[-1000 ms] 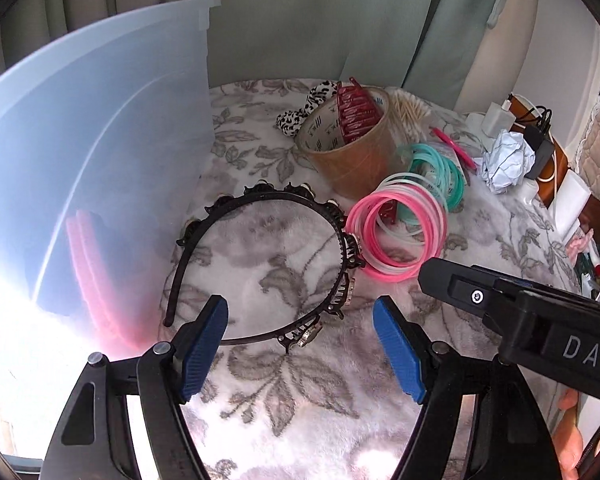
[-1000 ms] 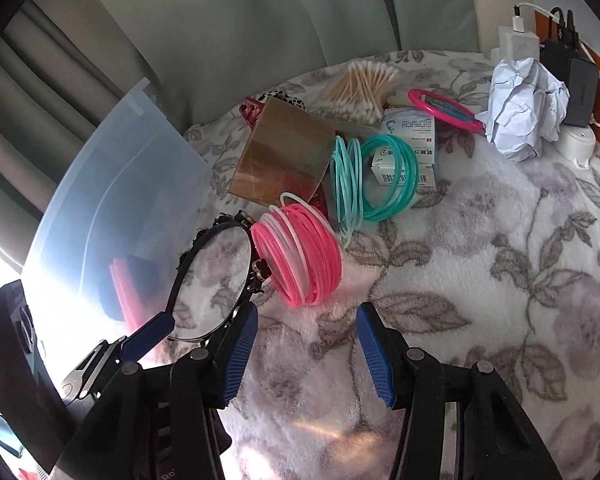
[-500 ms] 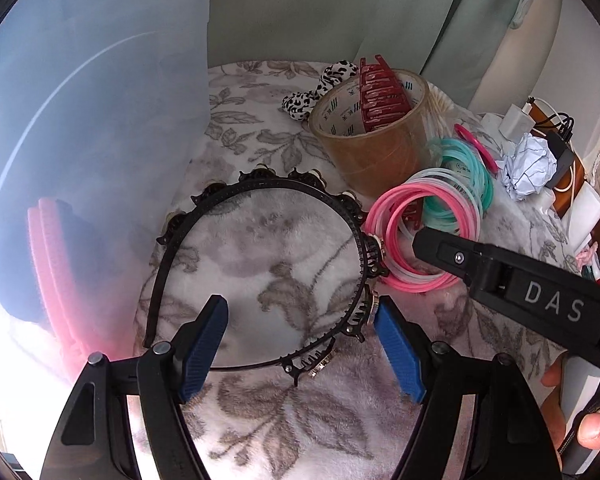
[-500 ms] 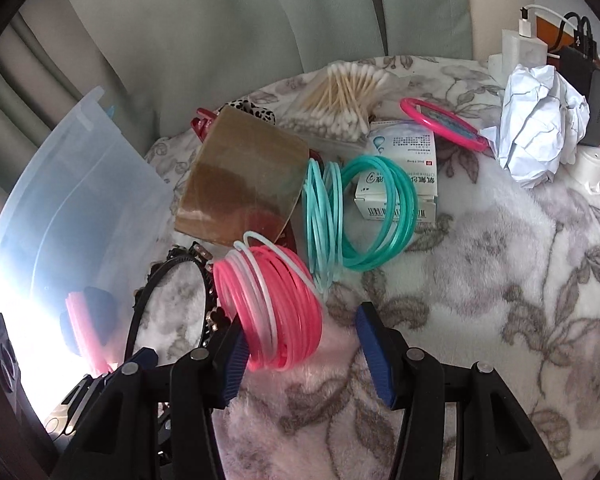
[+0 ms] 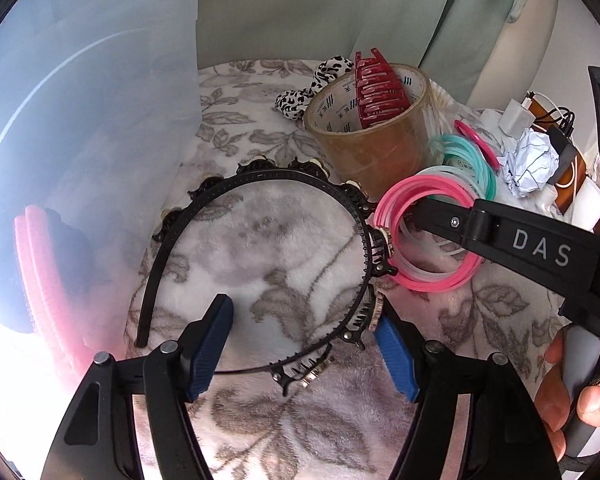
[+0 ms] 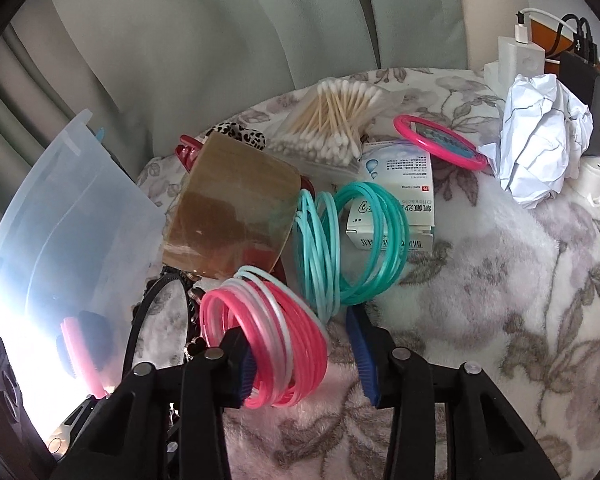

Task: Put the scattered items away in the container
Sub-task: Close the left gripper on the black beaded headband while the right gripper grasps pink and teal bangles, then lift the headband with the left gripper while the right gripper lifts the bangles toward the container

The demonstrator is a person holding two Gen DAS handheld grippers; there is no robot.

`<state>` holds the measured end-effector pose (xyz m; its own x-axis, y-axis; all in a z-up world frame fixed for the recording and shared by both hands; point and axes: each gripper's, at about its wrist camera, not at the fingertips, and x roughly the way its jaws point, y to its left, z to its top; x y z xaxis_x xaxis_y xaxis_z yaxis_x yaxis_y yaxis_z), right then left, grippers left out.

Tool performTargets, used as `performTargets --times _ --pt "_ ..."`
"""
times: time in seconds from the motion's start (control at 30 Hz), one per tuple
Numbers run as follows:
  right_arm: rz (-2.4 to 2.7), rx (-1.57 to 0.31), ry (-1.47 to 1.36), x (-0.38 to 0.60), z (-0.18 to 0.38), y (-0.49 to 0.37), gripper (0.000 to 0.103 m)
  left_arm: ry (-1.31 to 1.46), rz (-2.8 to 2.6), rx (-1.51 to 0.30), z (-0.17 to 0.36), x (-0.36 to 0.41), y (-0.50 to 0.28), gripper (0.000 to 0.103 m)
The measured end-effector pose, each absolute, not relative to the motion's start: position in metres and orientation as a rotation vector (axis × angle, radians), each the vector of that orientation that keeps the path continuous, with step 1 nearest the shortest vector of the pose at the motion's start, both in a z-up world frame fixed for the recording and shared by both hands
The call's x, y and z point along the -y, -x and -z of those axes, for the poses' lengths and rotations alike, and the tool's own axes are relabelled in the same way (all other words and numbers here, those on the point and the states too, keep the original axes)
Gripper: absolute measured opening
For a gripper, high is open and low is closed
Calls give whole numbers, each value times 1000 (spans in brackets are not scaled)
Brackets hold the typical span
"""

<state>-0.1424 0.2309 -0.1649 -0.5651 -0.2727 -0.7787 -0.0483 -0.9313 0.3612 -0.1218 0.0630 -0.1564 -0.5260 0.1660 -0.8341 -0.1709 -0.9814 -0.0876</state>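
Observation:
A black toothed headband (image 5: 284, 184) lies on the floral blanket beside the translucent plastic container (image 5: 100, 128). My left gripper (image 5: 300, 344) is open, its blue pads straddling the headband's near arc. A bundle of pink rings (image 6: 284, 332) lies right of the headband. My right gripper (image 6: 304, 356) is open; its left finger is pushed inside the pink rings (image 5: 432, 196) and its right finger is outside them. Teal rings (image 6: 356, 240) lie just beyond. The container (image 6: 72, 216) holds a pink comb-like item (image 5: 40, 280).
A brown tape roll (image 5: 372, 136) holds a dark red hair claw (image 5: 376, 88). A leopard scrunchie (image 5: 300, 92), cotton swabs (image 6: 332, 120), a medicine box (image 6: 400, 184), a pink round mirror (image 6: 440, 140), crumpled paper (image 6: 540, 136) and chargers (image 6: 520, 56) lie behind.
Both grippers moved forward and down. The left pads now straddle the headband. The right gripper's left finger has slid inside the pink rings.

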Motion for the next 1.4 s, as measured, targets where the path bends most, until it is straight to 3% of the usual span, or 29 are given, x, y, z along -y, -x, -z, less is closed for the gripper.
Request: performTargets --times 0.03,0.17,0.27,0.43,0.83,1.4 --pt "2606 536 -1388 -231 164 142 31 1406 -2577 -14 155 -65 121 59" --pt "2598 518 -1358 -227 153 133 24 1363 -2542 -55 147 -75 115 35" --pt "2605 533 -1334 -229 143 126 19 1329 -2518 -72 139 -80 109 26" --pt "2664 589 -1290 -246 125 113 16 1229 -2489 -143 119 -93 92 20" --pt "2800 697 -1155 -279 76 77 15 1095 -2553 -75 74 -81 65 16" --pt "2872 556 -798 -242 -28 17 15 690 -2660 125 -31 -35 5 17"
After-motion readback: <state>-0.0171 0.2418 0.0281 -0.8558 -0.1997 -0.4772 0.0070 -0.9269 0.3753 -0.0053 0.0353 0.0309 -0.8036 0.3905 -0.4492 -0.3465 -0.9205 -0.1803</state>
